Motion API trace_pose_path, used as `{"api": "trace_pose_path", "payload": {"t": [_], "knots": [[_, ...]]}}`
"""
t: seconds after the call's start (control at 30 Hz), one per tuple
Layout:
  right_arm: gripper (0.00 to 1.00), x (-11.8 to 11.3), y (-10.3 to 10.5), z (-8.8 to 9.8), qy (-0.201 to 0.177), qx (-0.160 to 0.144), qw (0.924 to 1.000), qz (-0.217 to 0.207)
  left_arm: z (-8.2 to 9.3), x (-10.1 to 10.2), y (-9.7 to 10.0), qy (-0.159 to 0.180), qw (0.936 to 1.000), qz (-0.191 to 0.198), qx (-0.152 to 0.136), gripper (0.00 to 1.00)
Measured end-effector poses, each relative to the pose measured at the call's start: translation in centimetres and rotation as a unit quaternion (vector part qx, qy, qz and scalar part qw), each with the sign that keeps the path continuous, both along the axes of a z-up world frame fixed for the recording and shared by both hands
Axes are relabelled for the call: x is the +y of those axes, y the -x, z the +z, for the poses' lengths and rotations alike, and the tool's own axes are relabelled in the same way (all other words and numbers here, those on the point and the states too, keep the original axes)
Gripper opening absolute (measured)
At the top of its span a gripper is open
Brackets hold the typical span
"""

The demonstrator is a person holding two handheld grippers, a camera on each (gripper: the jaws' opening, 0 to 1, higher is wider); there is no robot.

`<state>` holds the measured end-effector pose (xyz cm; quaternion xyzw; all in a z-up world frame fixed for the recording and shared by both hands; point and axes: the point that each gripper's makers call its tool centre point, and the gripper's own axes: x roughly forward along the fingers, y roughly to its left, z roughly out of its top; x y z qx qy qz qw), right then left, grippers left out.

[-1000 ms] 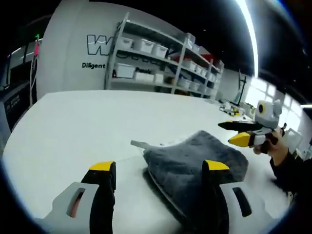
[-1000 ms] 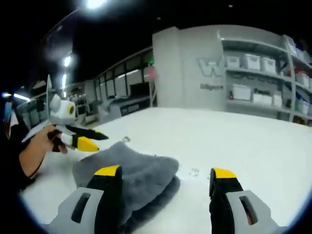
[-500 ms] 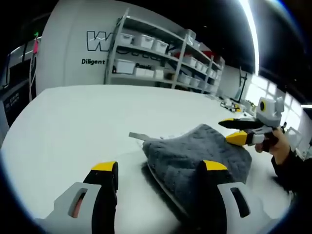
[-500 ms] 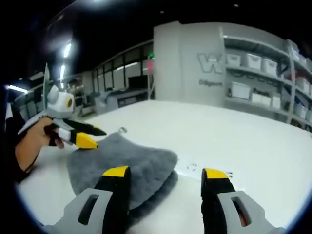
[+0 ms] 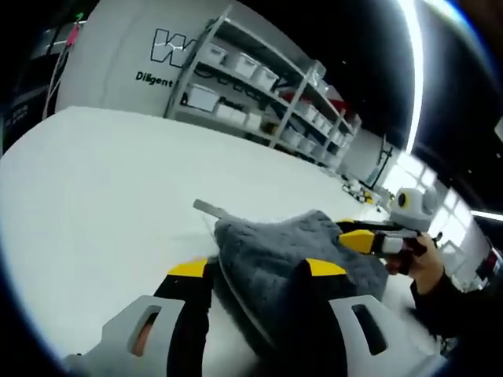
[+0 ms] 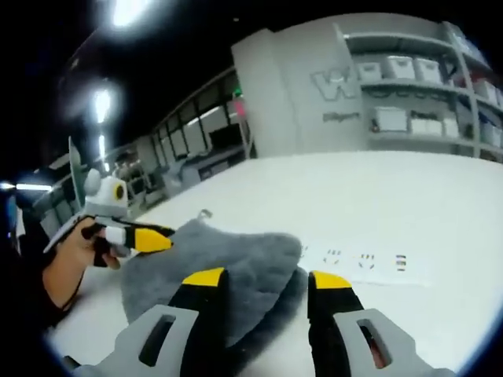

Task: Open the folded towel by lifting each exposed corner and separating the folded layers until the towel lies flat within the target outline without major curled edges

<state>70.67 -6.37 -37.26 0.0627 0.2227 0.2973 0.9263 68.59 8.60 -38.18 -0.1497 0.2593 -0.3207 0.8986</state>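
1. The grey towel [image 5: 291, 255] lay folded on the white table [image 5: 102, 188], plush and thick, its layers stacked with a rounded fold edge and a small loop tag at one corner
2. The left gripper [image 5: 255, 271] stood with jaws apart around the towel's near edge
3. The right gripper [image 6: 263, 281] likewise held its jaws parted over the towel's edge

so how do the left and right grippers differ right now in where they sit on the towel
The left gripper straddles one edge of the grey towel, its jaws apart around the folded layers; the right gripper straddles the opposite edge with its jaws set closer together. The left gripper's right jaw lies over the pile, while the right gripper's left jaw does. Both have yellow-tipped black jaws, both are low over the white table, and neither has lifted a corner.
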Motion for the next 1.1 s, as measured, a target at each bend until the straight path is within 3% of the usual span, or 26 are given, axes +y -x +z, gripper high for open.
{"api": "trace_pose_path", "payload": {"t": [0.37, 0.57, 0.67, 0.93, 1.0, 1.1], "knots": [[0.14, 1.1, 1.3, -0.1, -0.016, 0.013, 0.9994, 0.028, -0.2, -0.4, 0.6, 0.011, 0.9999, -0.003, 0.006, 0.27], [0.05, 1.4, 1.8, 0.6, -0.02, -0.002, 0.9991, 0.036, 0.7, -0.8, 0.6, 0.005, 0.9995, -0.016, -0.029, 0.09], [0.04, 1.5, 2.0, 1.0, -0.017, -0.008, 0.999, 0.04, 1.0, -1.1, 0.8, 0.005, 0.9992, -0.021, -0.033, 0.07], [0.02, 1.6, 2.3, 1.2, -0.014, -0.015, 0.9986, 0.049, 0.9, -1.1, 0.8, 0.011, 0.9991, -0.026, -0.031, 0.05], [0.02, 1.7, 2.4, 1.0, -0.012, -0.015, 0.9985, 0.051, 0.3, -0.8, 0.6, 0.002, 0.9996, -0.021, -0.02, 0.1], [0.02, 1.6, 2.5, 0.8, -0.008, -0.014, 0.9985, 0.052, -0.2, -0.2, 0.0, -0.017, 0.9995, -0.004, -0.027, 0.23]]}}
